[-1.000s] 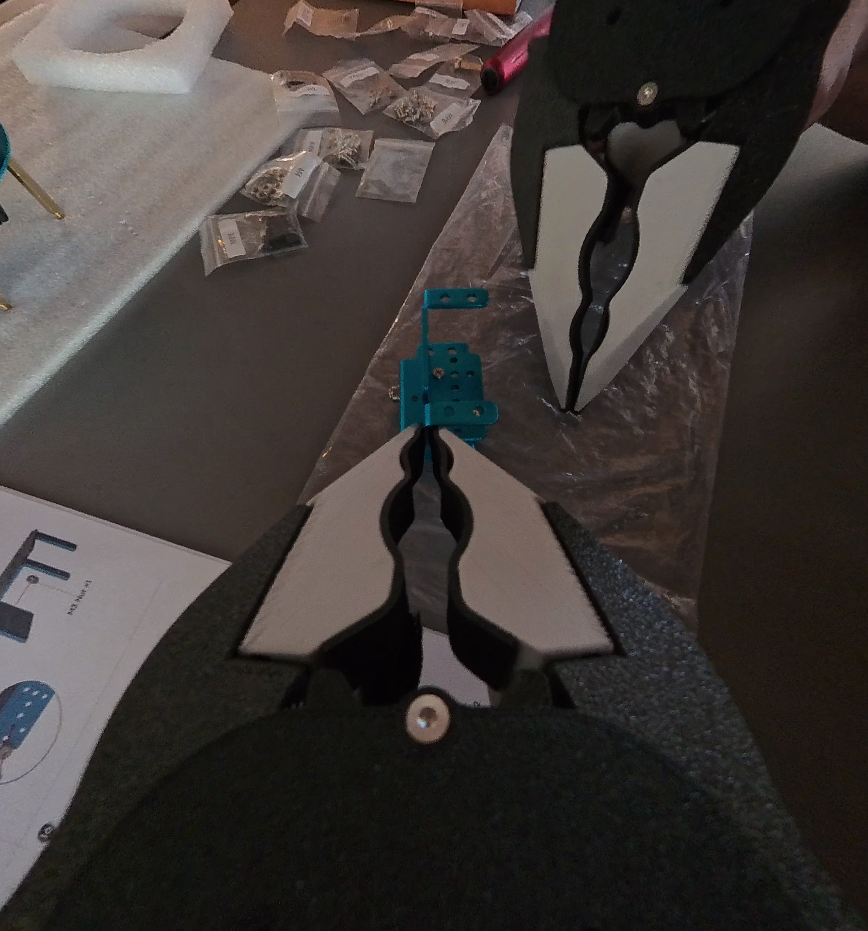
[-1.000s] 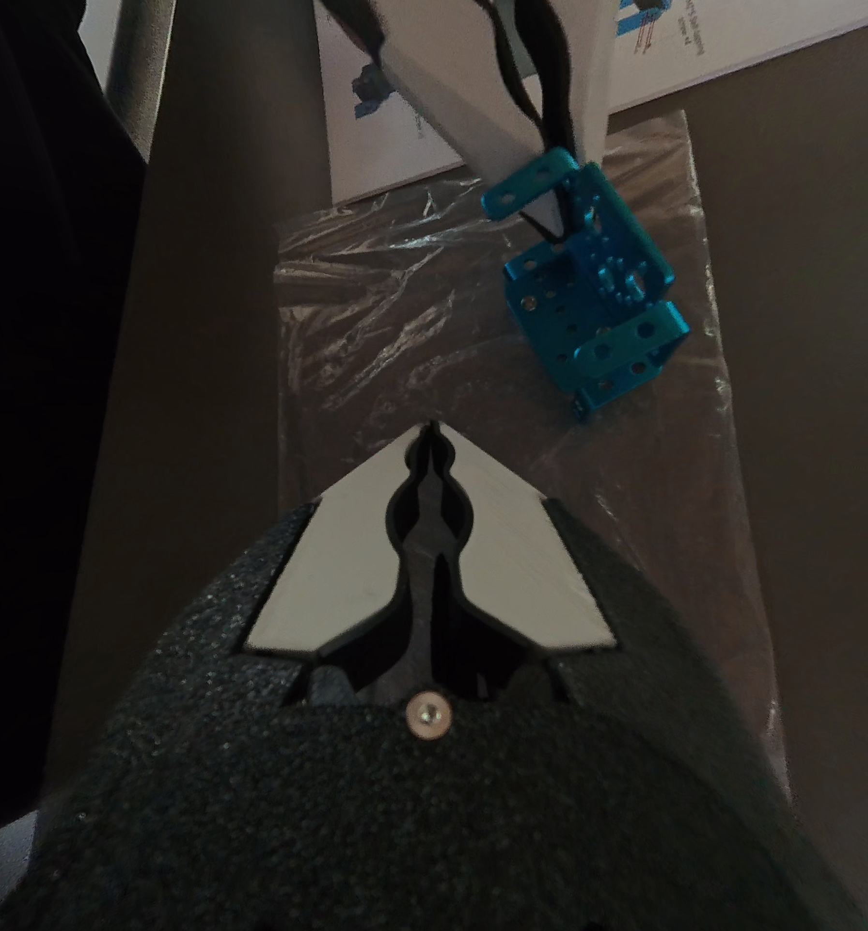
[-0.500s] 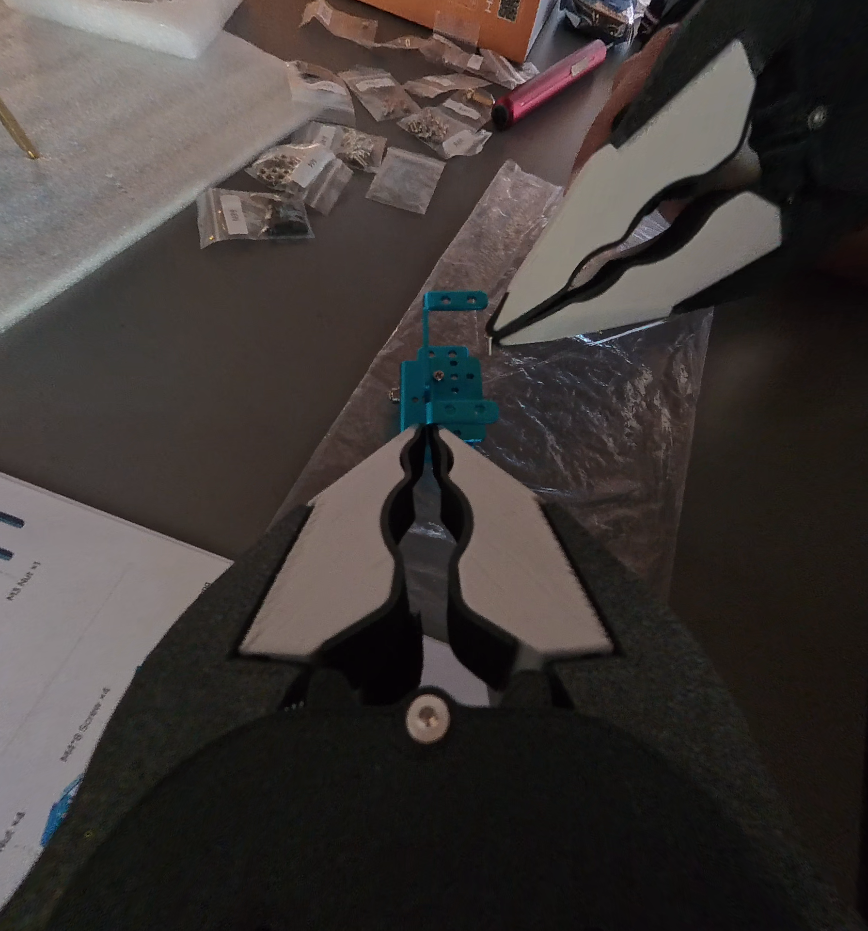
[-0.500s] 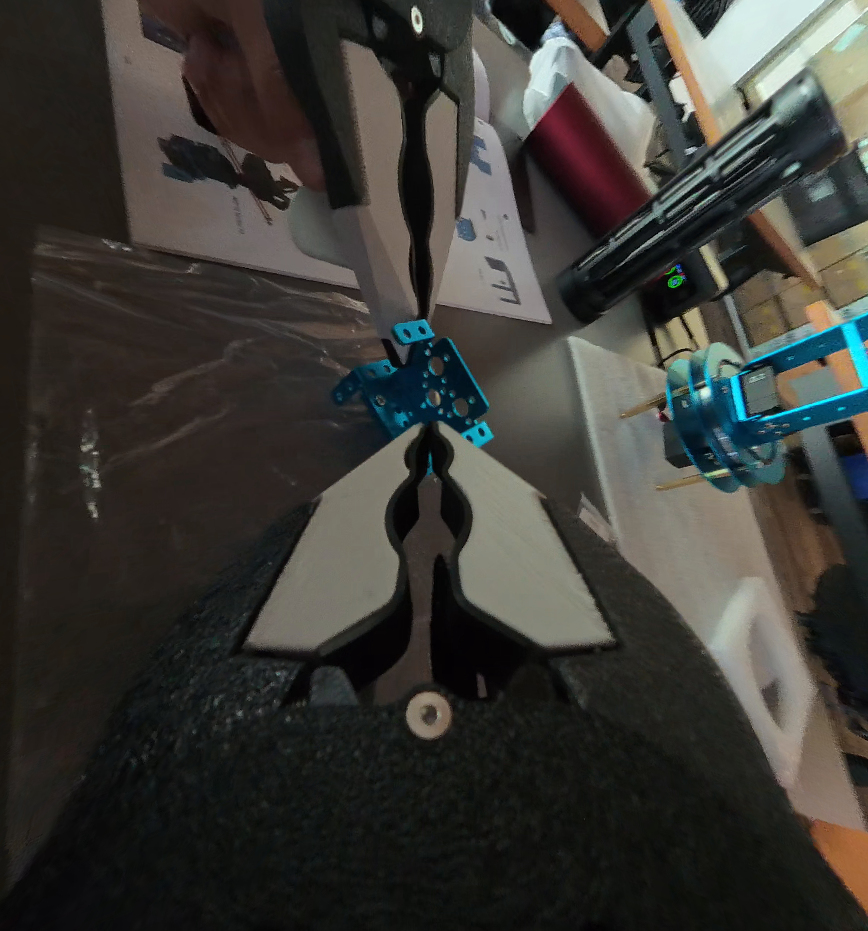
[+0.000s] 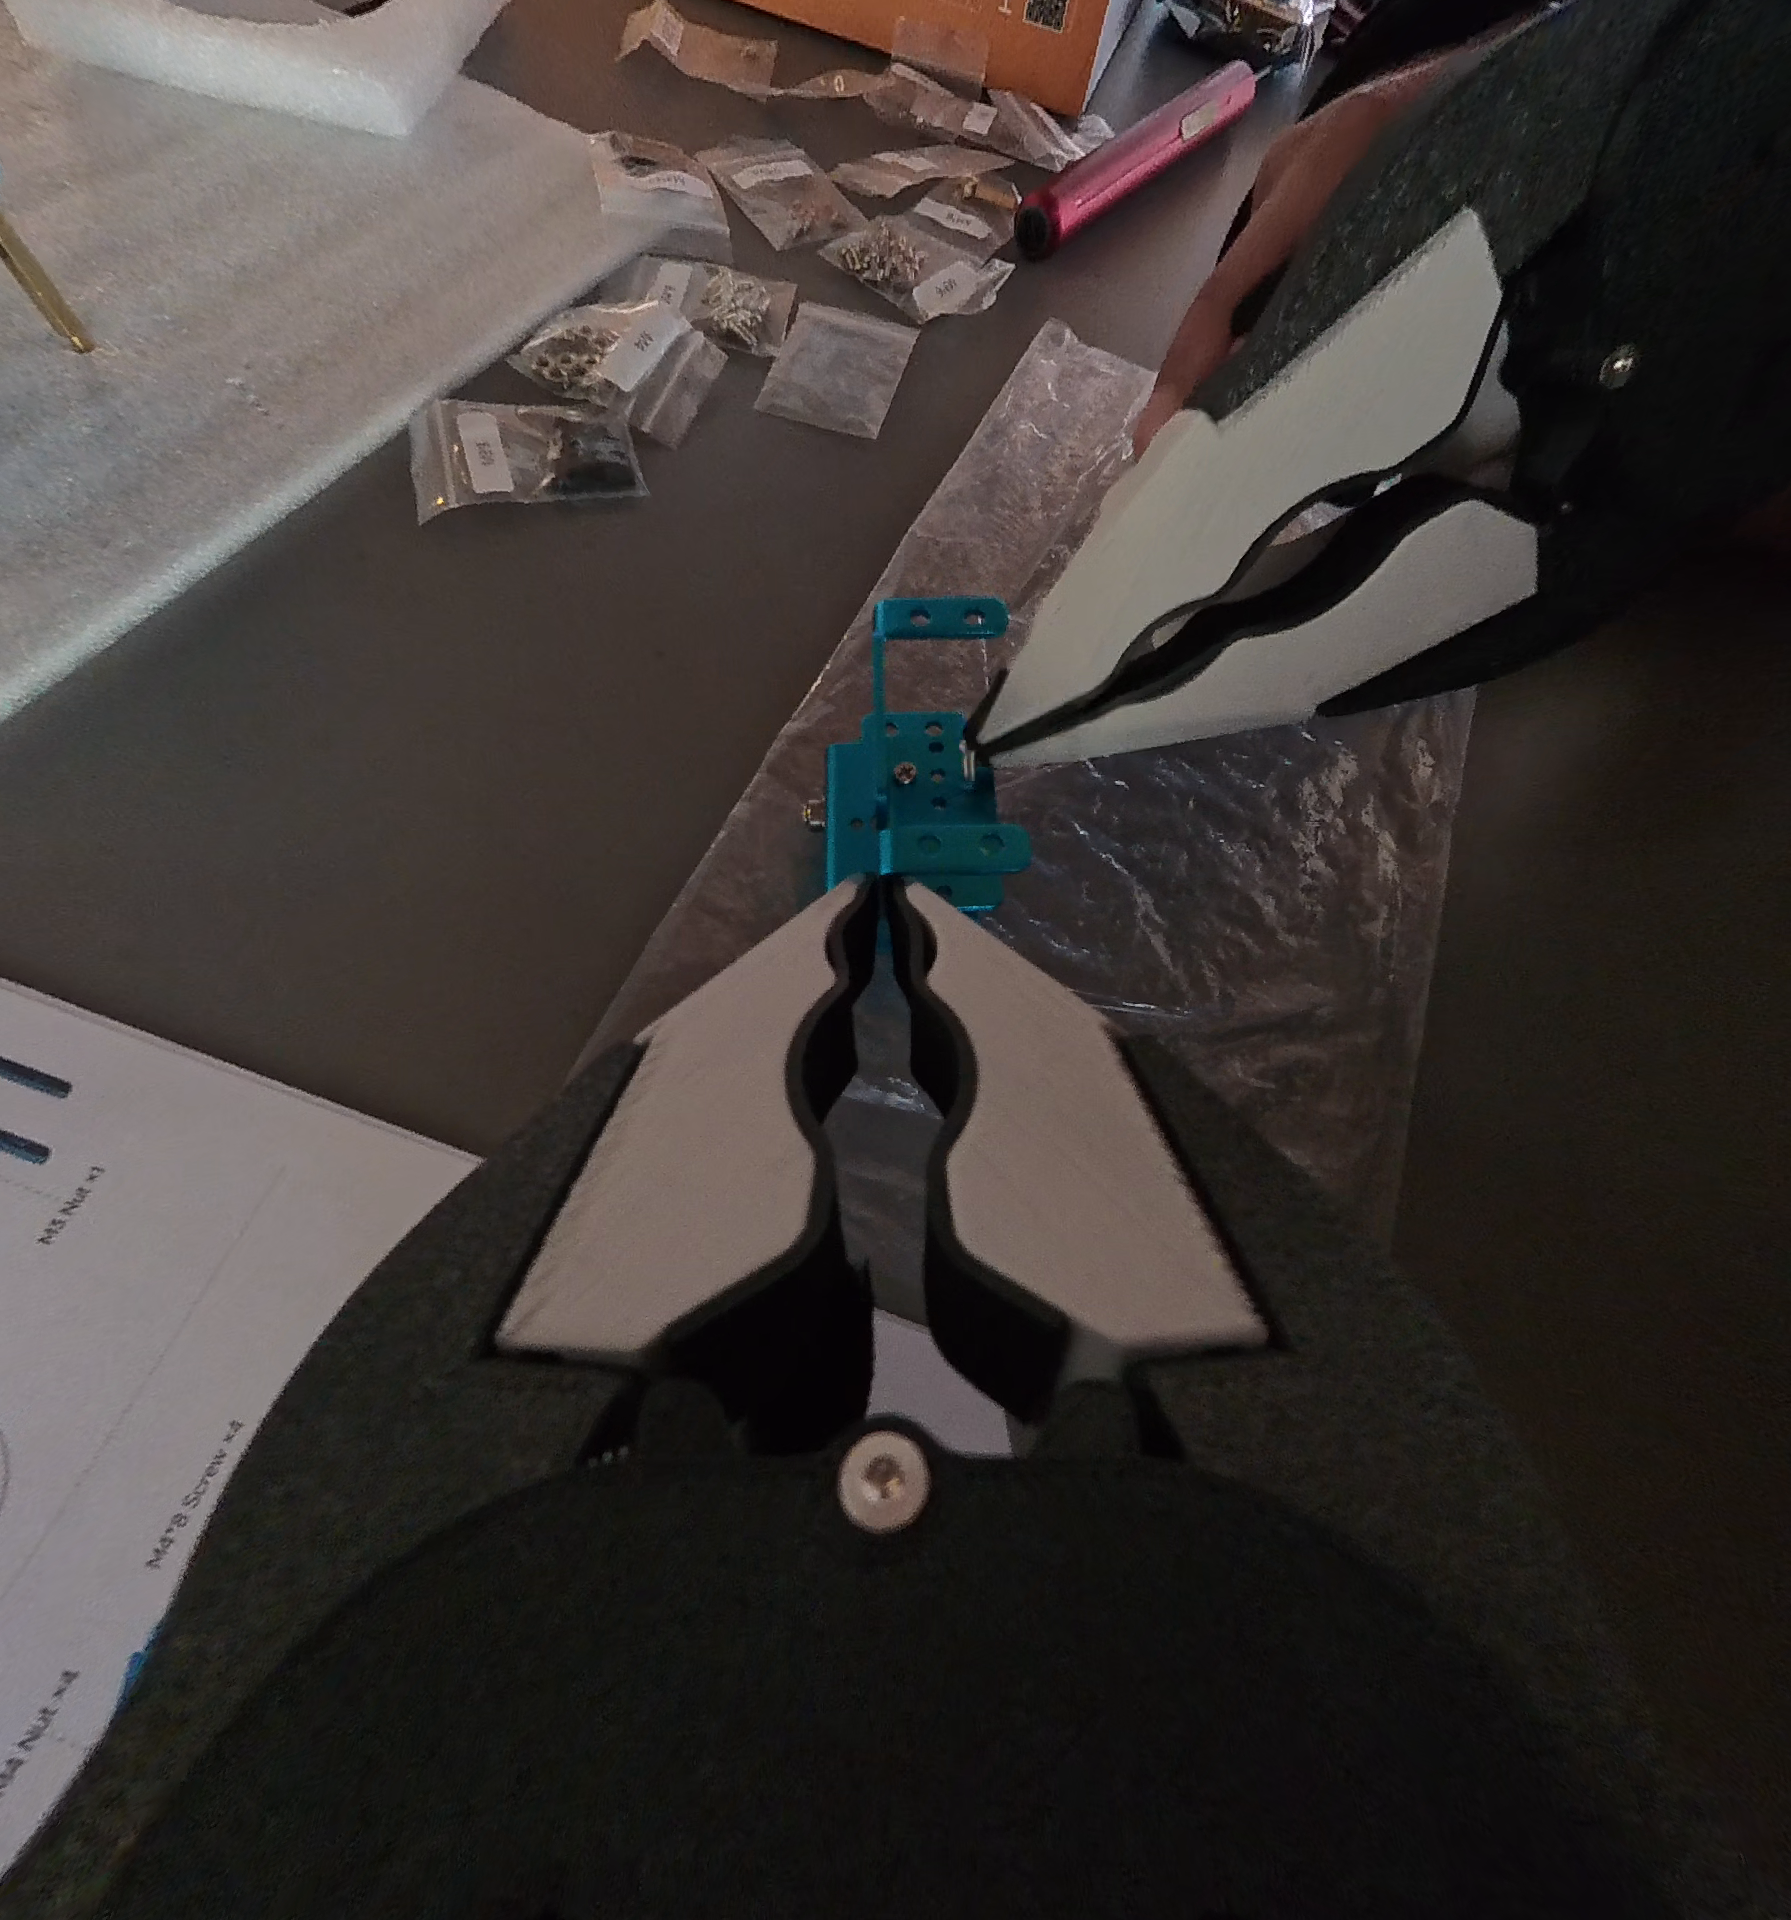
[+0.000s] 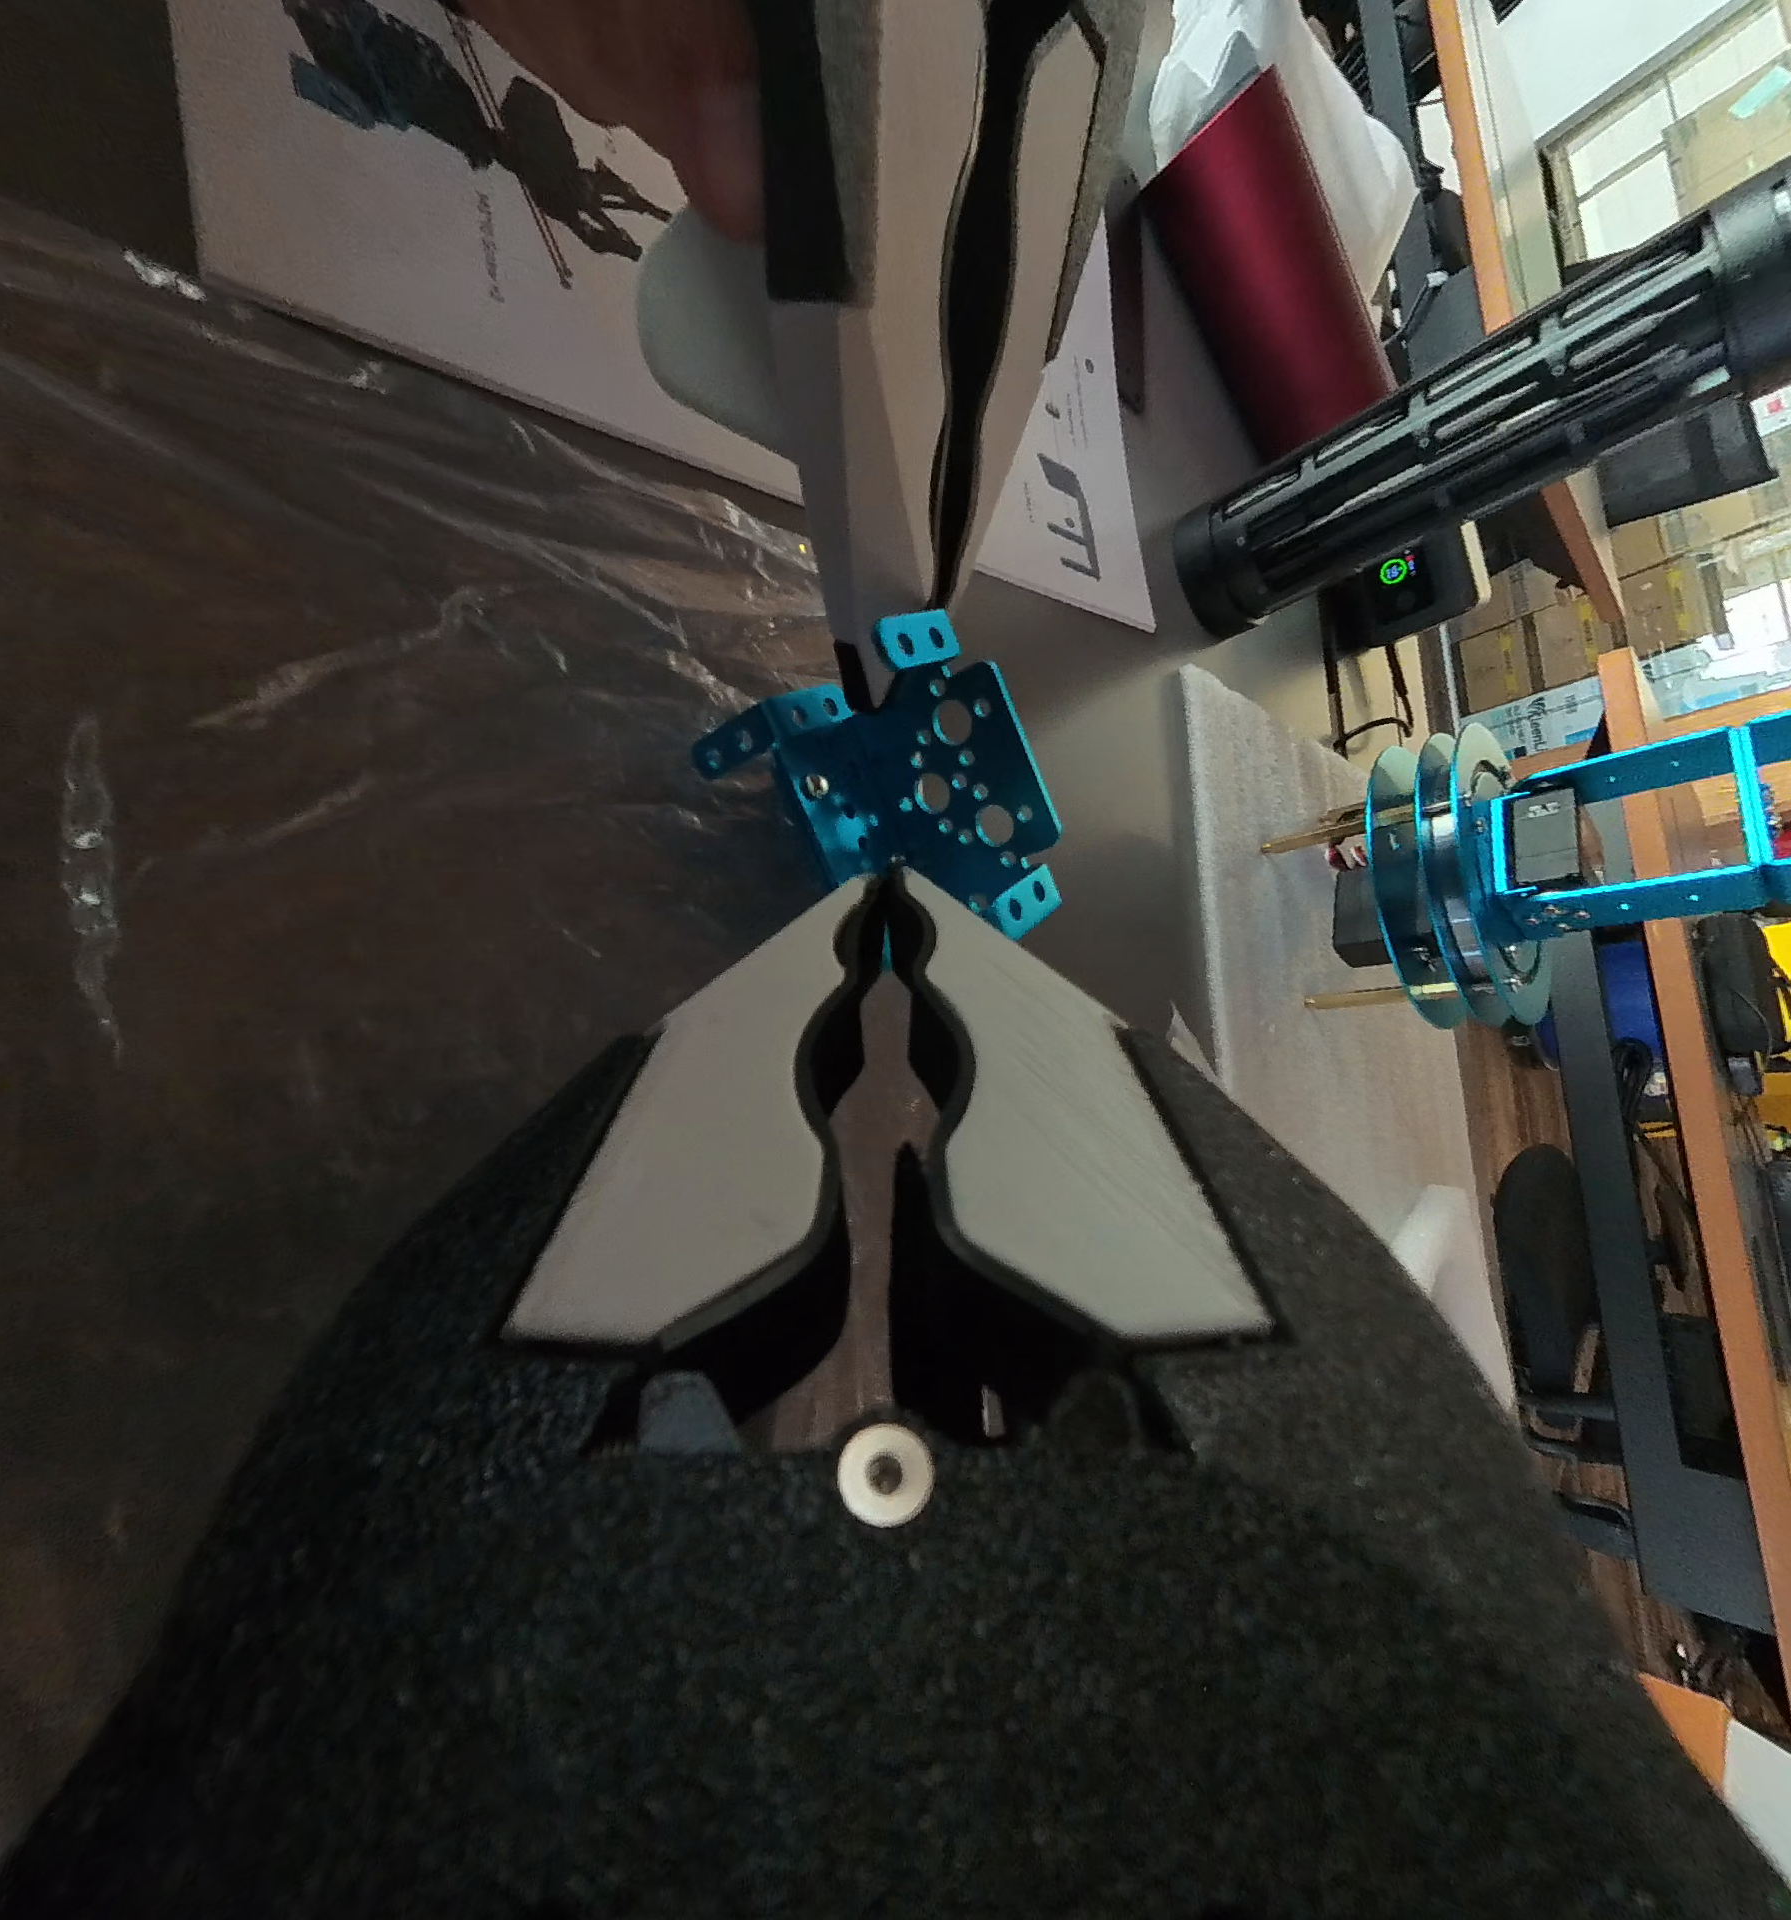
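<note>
Pinching blue bracket (image 5: pixel 912 800), seemingly level.

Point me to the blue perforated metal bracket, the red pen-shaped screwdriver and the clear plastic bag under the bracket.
blue perforated metal bracket (image 5: pixel 922 790): left wrist view, on its holed top face.
red pen-shaped screwdriver (image 5: pixel 1130 156): left wrist view, mid-barrel.
clear plastic bag (image 5: pixel 1234 883): left wrist view, bare crinkled area right of the bracket.

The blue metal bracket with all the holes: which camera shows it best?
The right wrist view: the blue bracket faces the camera, showing its holes. The left wrist view shows it edge-on, with the right gripper at its side and the left gripper clamping it.
</note>
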Demonstrator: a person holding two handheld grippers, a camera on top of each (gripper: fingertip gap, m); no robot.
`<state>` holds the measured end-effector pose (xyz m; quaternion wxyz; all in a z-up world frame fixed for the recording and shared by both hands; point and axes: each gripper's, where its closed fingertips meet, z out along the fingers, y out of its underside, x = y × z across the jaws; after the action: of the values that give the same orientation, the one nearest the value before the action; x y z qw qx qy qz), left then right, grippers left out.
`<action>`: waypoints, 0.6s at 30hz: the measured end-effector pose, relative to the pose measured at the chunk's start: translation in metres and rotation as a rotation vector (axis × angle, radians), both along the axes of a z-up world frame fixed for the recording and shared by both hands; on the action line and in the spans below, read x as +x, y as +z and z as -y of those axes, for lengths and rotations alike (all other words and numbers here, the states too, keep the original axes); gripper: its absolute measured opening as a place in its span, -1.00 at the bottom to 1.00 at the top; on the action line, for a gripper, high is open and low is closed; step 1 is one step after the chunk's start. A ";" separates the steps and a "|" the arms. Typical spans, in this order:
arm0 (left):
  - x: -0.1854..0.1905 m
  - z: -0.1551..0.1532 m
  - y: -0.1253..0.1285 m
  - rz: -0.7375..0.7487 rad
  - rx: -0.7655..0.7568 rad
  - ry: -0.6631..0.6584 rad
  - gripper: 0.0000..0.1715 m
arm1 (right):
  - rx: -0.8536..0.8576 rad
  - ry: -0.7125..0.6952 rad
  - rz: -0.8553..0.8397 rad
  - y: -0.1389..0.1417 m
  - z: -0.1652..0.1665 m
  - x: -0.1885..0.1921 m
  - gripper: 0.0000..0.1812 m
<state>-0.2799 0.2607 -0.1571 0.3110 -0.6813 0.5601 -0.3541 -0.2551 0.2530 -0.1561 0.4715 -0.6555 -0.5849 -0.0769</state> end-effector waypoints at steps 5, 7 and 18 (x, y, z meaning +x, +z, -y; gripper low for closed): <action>0.000 0.001 0.000 -0.002 0.009 -0.004 -0.99 | -0.014 0.003 0.017 -0.002 0.001 0.000 -1.00; 0.000 0.001 0.000 -0.004 0.019 -0.005 -0.98 | -0.014 0.008 0.023 -0.002 0.002 -0.001 -1.00; 0.001 0.003 -0.002 -0.019 0.092 -0.021 -0.99 | -0.246 -0.017 -0.133 -0.005 0.013 -0.003 -0.87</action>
<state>-0.2785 0.2579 -0.1589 0.3329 -0.6638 0.5857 -0.3248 -0.2586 0.2404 -0.1615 0.4245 -0.7169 -0.5520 0.0349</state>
